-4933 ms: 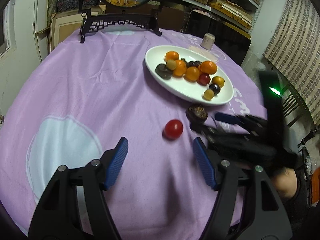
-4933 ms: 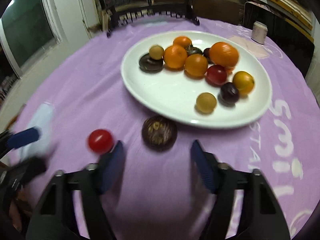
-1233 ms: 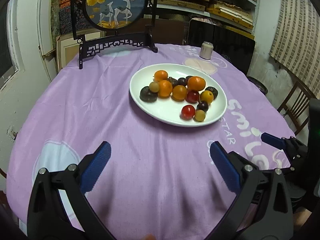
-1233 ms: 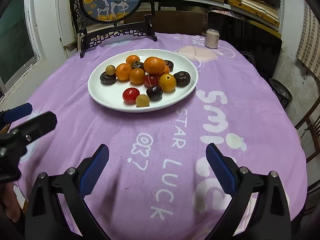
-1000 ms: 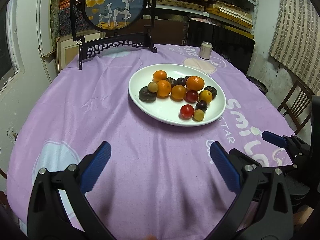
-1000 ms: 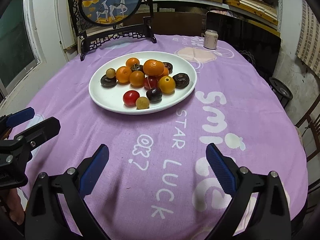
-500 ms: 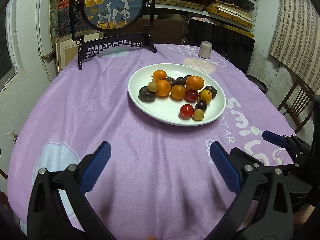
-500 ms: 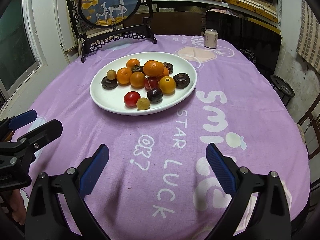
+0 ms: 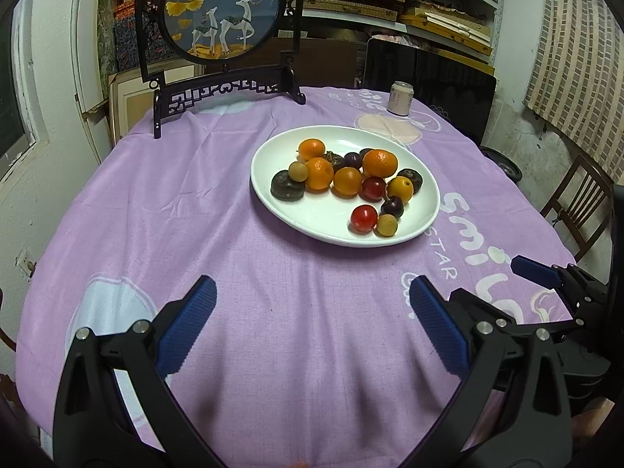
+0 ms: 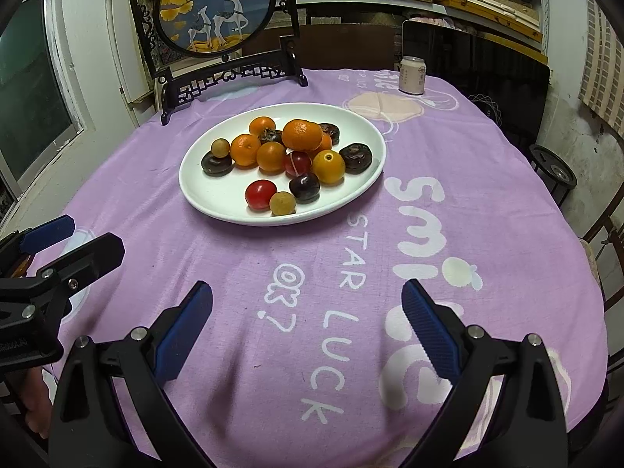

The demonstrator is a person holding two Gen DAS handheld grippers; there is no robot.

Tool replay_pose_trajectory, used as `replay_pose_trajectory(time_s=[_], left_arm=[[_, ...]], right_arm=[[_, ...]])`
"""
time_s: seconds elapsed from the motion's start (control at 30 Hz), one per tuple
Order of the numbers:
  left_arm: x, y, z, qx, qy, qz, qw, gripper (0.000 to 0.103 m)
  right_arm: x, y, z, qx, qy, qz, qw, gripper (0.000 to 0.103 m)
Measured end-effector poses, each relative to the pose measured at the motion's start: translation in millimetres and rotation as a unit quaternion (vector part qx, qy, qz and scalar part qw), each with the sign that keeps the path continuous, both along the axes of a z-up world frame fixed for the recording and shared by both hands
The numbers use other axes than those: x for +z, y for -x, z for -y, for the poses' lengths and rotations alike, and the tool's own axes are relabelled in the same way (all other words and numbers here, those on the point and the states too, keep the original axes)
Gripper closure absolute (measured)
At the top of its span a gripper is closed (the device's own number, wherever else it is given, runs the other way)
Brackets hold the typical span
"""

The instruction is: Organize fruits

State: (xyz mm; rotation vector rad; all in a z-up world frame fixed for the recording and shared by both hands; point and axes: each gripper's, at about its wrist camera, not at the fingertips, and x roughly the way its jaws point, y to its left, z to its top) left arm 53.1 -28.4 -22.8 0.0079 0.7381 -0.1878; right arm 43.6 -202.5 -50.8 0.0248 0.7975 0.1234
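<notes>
A white oval plate (image 9: pixel 323 230) (image 10: pixel 218 195) sits mid-table on the purple cloth and holds several fruits: oranges (image 9: pixel 379 163) (image 10: pixel 301 135), a red tomato (image 9: pixel 363 217) (image 10: pixel 260 194), dark plums (image 9: pixel 392 207) and dark round fruits (image 9: pixel 288 190) (image 10: pixel 355 158). My left gripper (image 9: pixel 312 318) hovers open over the near cloth, well short of the plate, with nothing between its fingers. The right gripper (image 10: pixel 306 321) is likewise open and empty near the table's front. Each gripper shows at the edge of the other's view.
A framed deer picture on a black stand (image 9: pixel 222 19) (image 10: pixel 212 11) stands at the table's far side. A small can (image 9: pixel 399 97) (image 10: pixel 411 70) stands at the far right. A wooden chair (image 9: pixel 577 202) is beside the table on the right.
Since 4.9 s ago the red tomato and a dark fruit have gone from the cloth onto the plate. Both grippers have pulled back; over the last second they barely shift.
</notes>
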Motion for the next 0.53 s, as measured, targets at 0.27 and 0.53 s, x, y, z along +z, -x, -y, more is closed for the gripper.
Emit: replay_pose_trajectory(time_s=[0.27, 0.53], left_arm=[[1.4, 1.9, 0.7, 0.000, -0.007, 0.006, 1.0000, 0.002], [-0.4, -1.0, -0.9, 0.003, 0.000, -0.009, 1.0000, 0.002]], right_arm=[[0.2, 0.2, -0.6, 0.000, -0.002, -0.001, 1.000, 0.005], [0.5, 1.2, -2.2, 0.001, -0.002, -0.001, 1.000, 0.005]])
